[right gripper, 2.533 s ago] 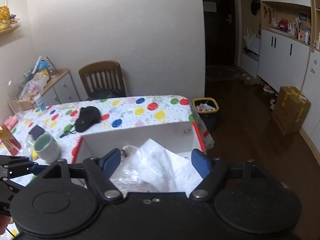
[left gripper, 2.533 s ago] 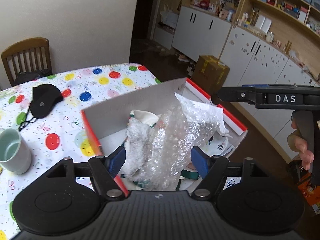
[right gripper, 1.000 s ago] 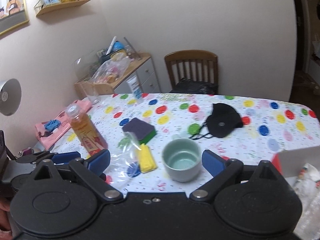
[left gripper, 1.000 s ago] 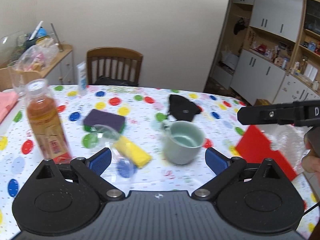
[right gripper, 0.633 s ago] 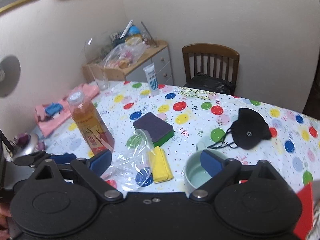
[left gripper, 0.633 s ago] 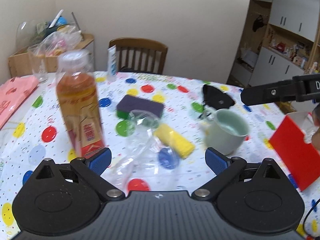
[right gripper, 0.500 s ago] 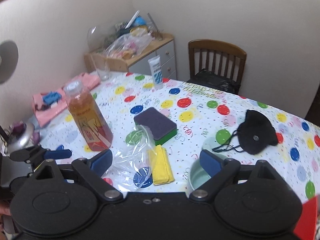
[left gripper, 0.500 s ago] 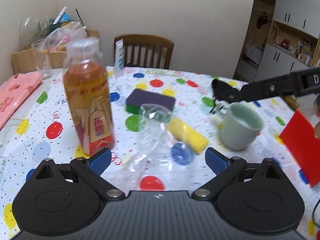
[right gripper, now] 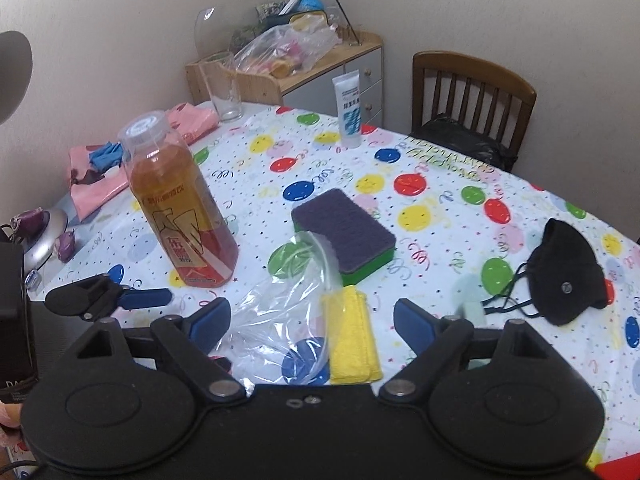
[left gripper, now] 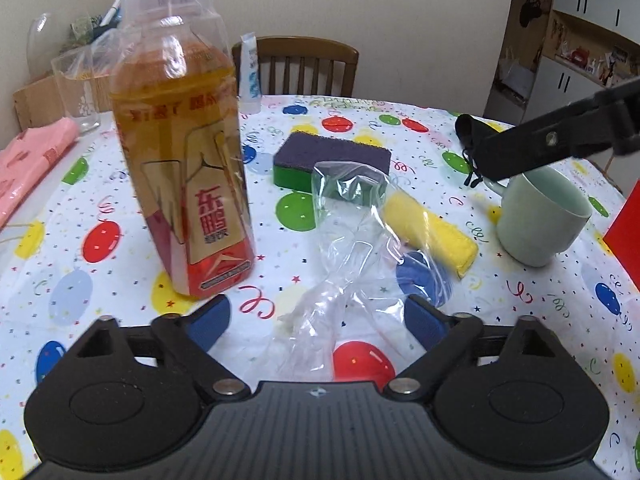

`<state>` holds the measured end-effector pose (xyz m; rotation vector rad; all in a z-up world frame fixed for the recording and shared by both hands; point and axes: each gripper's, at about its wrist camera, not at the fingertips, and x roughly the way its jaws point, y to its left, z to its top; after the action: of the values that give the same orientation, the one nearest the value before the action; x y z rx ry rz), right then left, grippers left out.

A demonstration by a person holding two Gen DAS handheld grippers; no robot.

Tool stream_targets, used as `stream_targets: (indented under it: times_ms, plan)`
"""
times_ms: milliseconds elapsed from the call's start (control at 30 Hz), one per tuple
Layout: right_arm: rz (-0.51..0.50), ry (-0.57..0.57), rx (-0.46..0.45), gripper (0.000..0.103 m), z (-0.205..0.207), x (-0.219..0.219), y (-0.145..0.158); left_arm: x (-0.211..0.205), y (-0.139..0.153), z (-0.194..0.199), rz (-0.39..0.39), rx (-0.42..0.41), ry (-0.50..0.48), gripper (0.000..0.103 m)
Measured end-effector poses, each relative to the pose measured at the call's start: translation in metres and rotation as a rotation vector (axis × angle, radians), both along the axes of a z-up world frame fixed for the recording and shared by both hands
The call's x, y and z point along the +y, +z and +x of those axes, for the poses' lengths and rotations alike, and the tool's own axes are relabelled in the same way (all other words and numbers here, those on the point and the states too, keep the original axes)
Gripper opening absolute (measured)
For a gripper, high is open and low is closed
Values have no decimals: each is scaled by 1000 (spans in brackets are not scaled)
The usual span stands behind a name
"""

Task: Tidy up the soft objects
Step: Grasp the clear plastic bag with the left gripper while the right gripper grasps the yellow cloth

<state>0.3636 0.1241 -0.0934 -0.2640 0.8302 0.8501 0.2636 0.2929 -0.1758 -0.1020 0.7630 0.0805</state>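
Note:
A crumpled clear plastic bag (left gripper: 344,240) lies on the dotted tablecloth, partly over a rolled yellow cloth (left gripper: 432,228). Behind them sits a purple and green sponge (left gripper: 332,160). A black face mask (right gripper: 568,276) lies further right. My left gripper (left gripper: 316,320) hangs low over the near end of the bag, jaws closing, pads touching nothing. My right gripper (right gripper: 312,322) is above the bag (right gripper: 288,312) and the yellow cloth (right gripper: 352,336), jaws closing as well, with no pad pressing on either. The sponge (right gripper: 344,236) lies just beyond.
A tea bottle (left gripper: 180,160) stands close on the left, a pale green mug (left gripper: 540,216) on the right, a red box side (left gripper: 624,232) at the right edge. Further back are a glass (right gripper: 226,88), a tube (right gripper: 350,112), a pink cloth (right gripper: 96,176) and a chair (right gripper: 472,96).
Both grippers swung left from the red box to the table's middle and sank toward the bag and yellow cloth. The bottle now looms close. Both pairs of jaws stand narrower.

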Motion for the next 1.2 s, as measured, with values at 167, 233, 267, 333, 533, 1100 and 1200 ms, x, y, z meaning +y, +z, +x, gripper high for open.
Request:
stream_targets:
  times_ms: [167, 233, 267, 333, 533, 1100, 1200]
  plan:
    - [-14, 16, 17, 87, 4, 8, -8, 1, -9, 9, -18, 29, -16, 65]
    - [-19, 21, 22, 86, 5, 12, -11, 2, -11, 10, -26, 36, -20, 65]
    - [-22, 23, 24, 86, 6, 13, -13, 2, -12, 11, -28, 34, -21, 58]
    - [-28, 26, 28, 84, 8, 17, -16, 2, -13, 12, -37, 34, -26, 49]
    - [-38, 33, 35, 84, 14, 25, -24, 4, -15, 9, -48, 33, -7, 34]
    - [-172, -17, 17, 70, 36, 49, -67, 14, -8, -48, -103, 46, 154, 30]
    - [-195, -20, 28, 64, 39, 52, -74, 14, -8, -50, -113, 47, 163, 30]
